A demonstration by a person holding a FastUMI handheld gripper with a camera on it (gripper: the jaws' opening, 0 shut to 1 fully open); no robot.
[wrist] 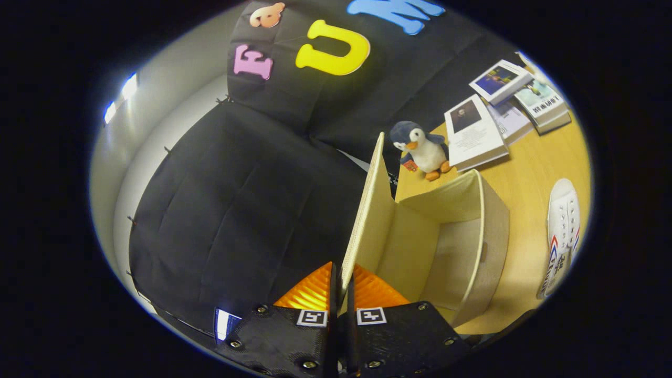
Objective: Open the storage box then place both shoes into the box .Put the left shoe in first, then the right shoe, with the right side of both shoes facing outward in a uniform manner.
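A cream fabric storage box stands on the wooden table with its inside bare. Its lid is swung up and stands on edge, running away from my fingers. My gripper is shut on the near edge of that lid, one finger on each face. A white canvas shoe with red and blue side stripes lies on the table to the right of the box, beyond its outer wall.
A plush penguin stands behind the box. Several books and booklets lie spread on the wooden table beyond it. The black cloth wall hangs to the left of the lid and behind the table.
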